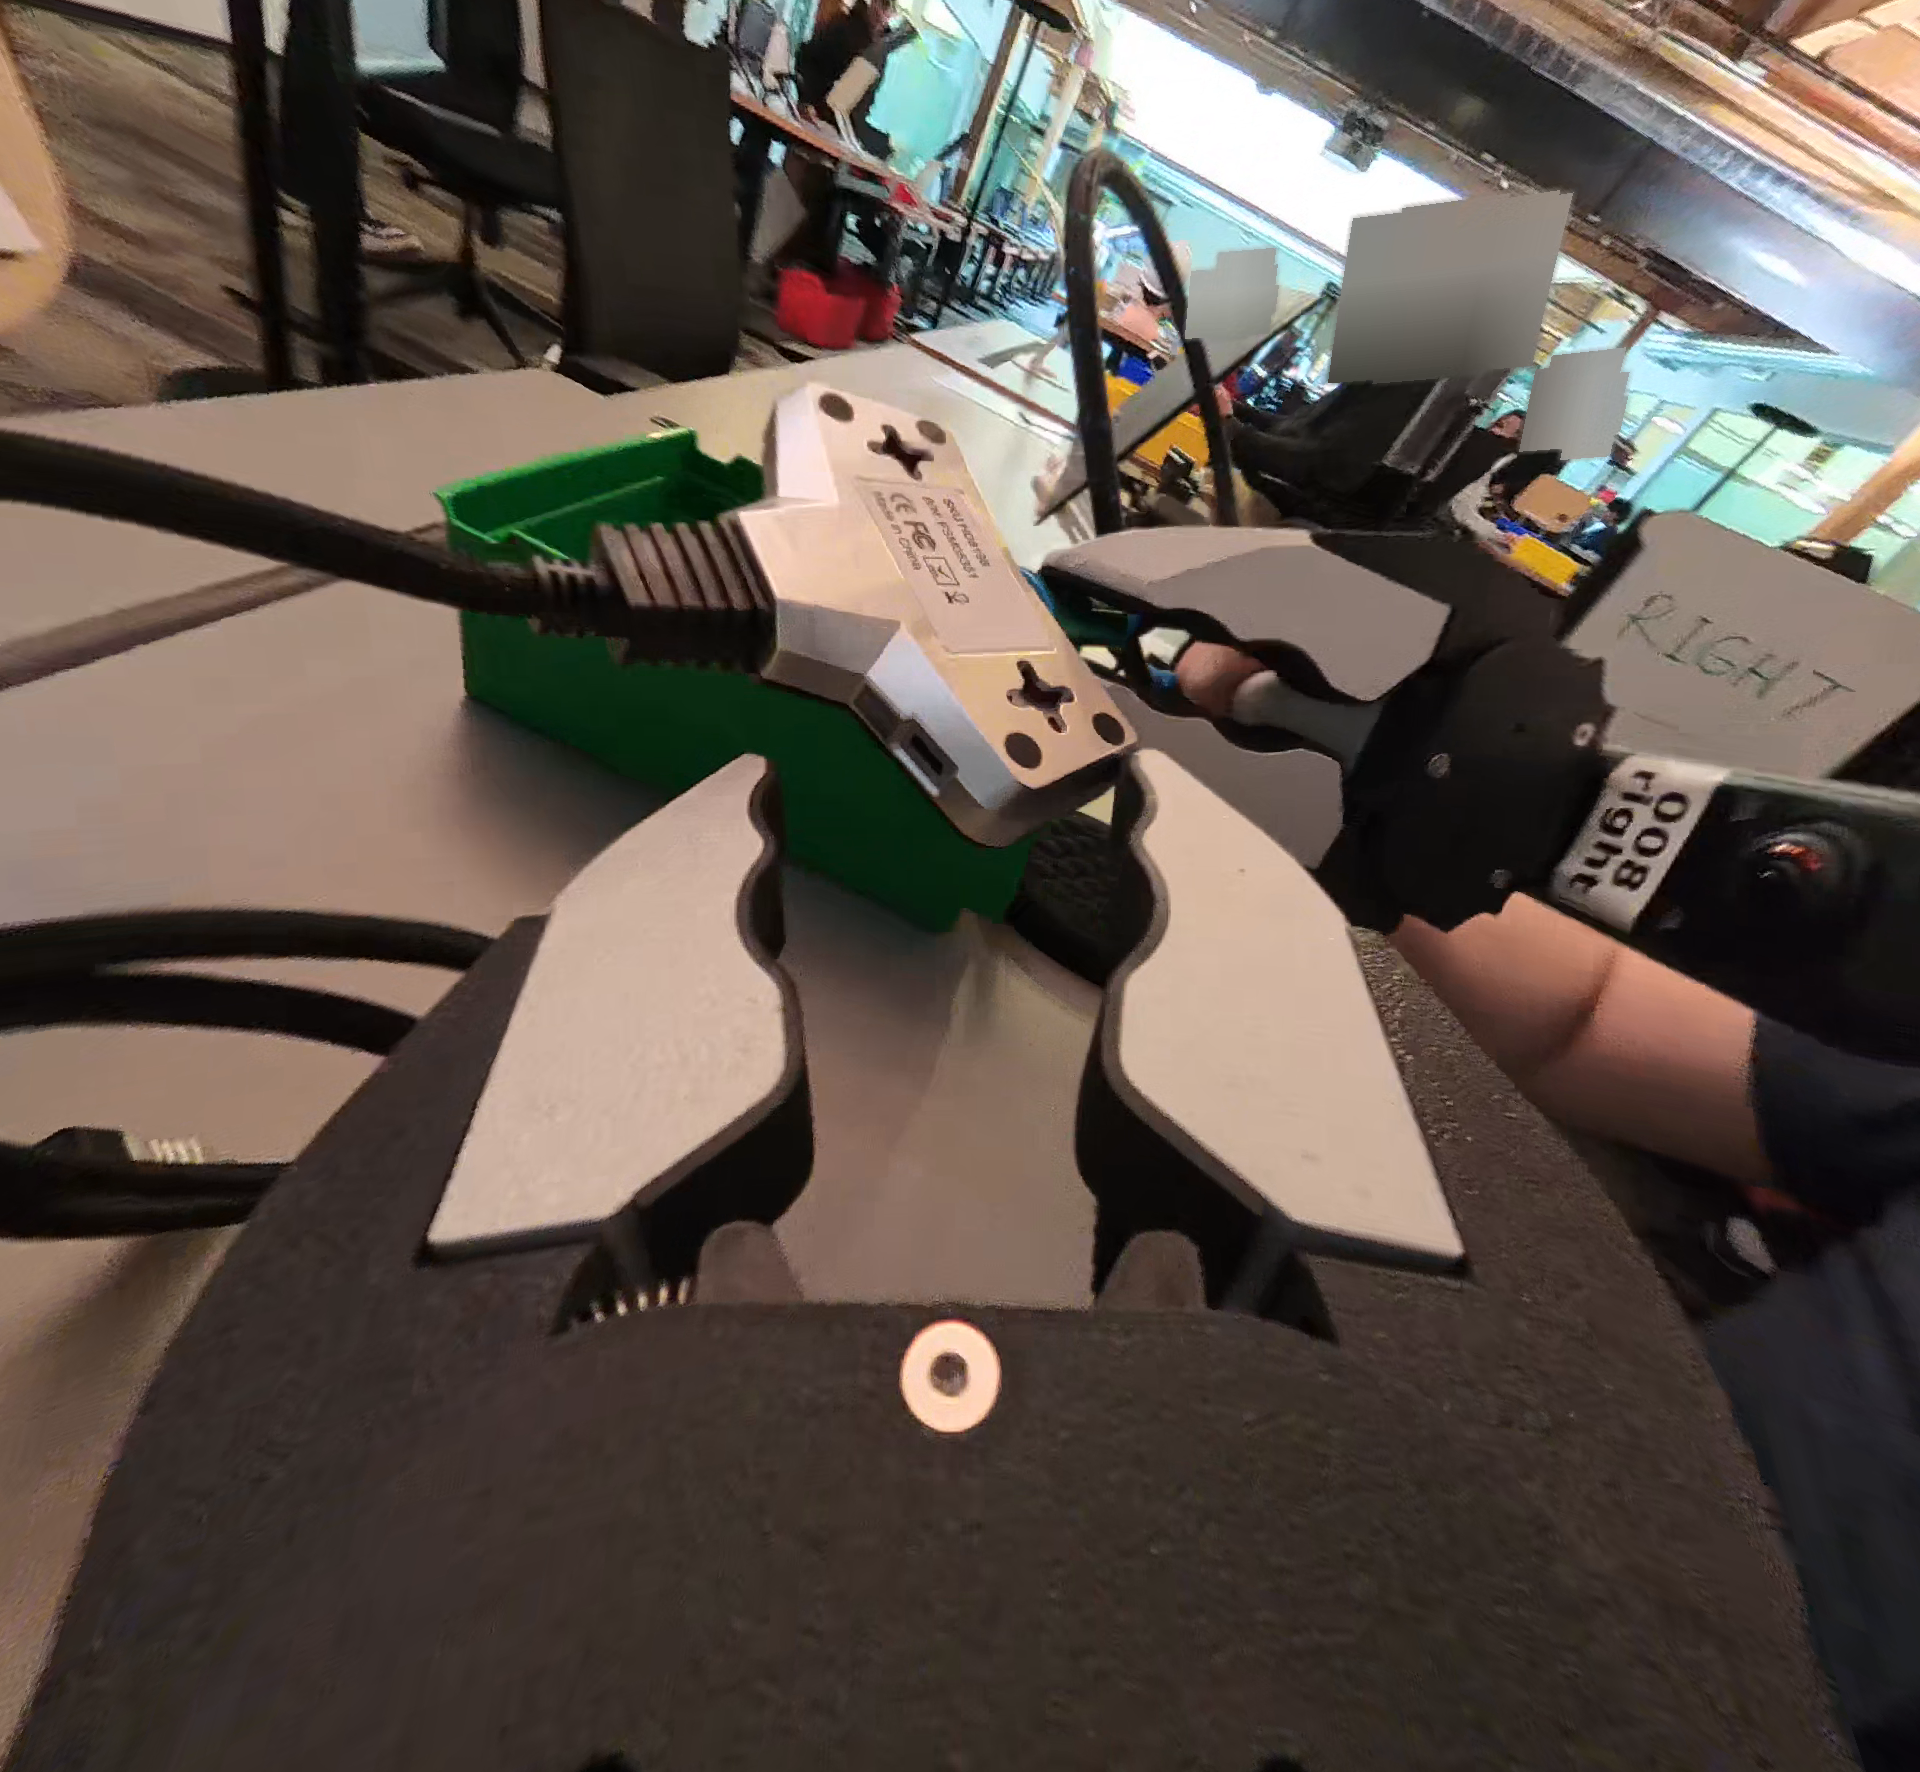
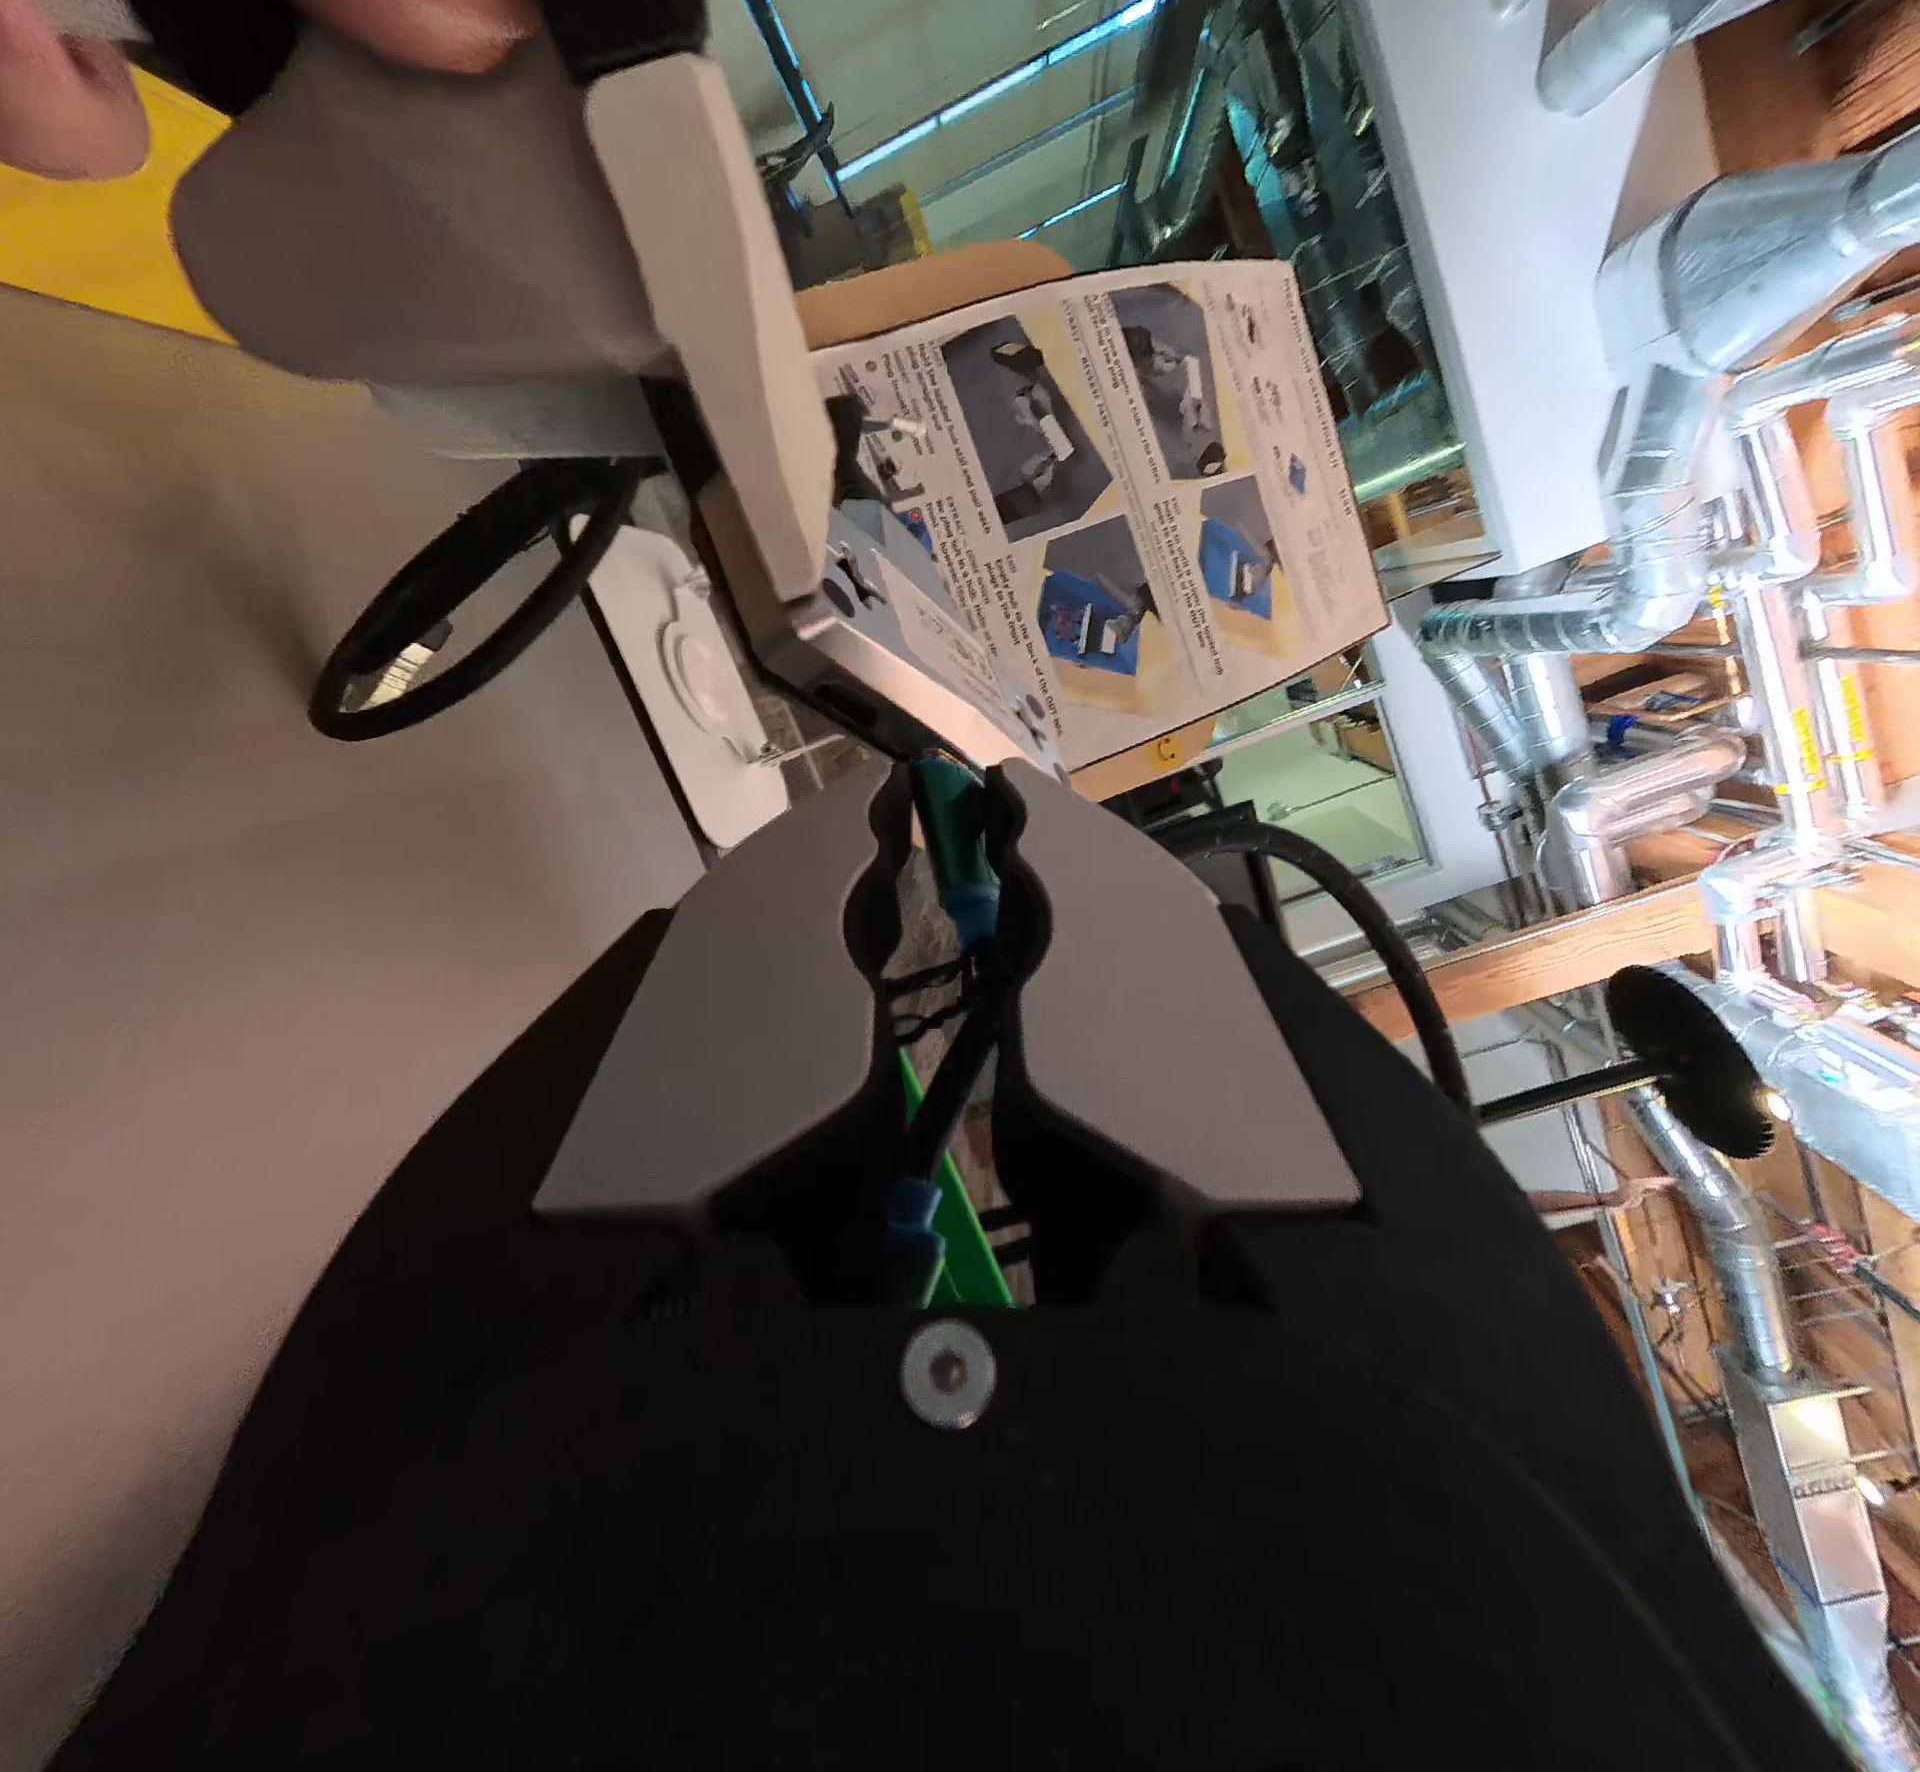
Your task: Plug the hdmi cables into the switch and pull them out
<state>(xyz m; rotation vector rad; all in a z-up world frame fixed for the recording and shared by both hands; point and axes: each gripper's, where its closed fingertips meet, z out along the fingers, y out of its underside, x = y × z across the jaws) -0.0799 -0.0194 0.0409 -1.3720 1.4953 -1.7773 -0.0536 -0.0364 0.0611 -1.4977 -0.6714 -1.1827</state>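
Note:
The silver HDMI switch point(image 1: 935, 600) is up off the table, tilted, with its labelled underside facing me. My left gripper point(image 1: 945, 772) has its jaws set wide around the switch's near end and holds it. A black HDMI cable point(image 1: 260, 517) has its ribbed plug point(image 1: 675, 590) seated in the switch's left side. My right gripper point(image 1: 1101, 610) comes in from the right and is shut on a teal-and-blue plug point(image 2: 961, 849) at the switch's far side point(image 2: 914, 642). In the right wrist view its fingertips point(image 2: 951, 782) are nearly together. Whether that plug is seated is hidden.
A green plastic box point(image 1: 644, 704) stands on the grey table point(image 1: 260, 787) right under the switch. A coiled black cable point(image 1: 208, 974) with a loose plug point(image 1: 156, 1151) lies at the left. A printed instruction sheet point(image 2: 1143, 496) stands behind. A black cable arch point(image 1: 1122, 288) rises beyond the switch. The left gripper's tips are roughly 5 centimeters from the right gripper's.

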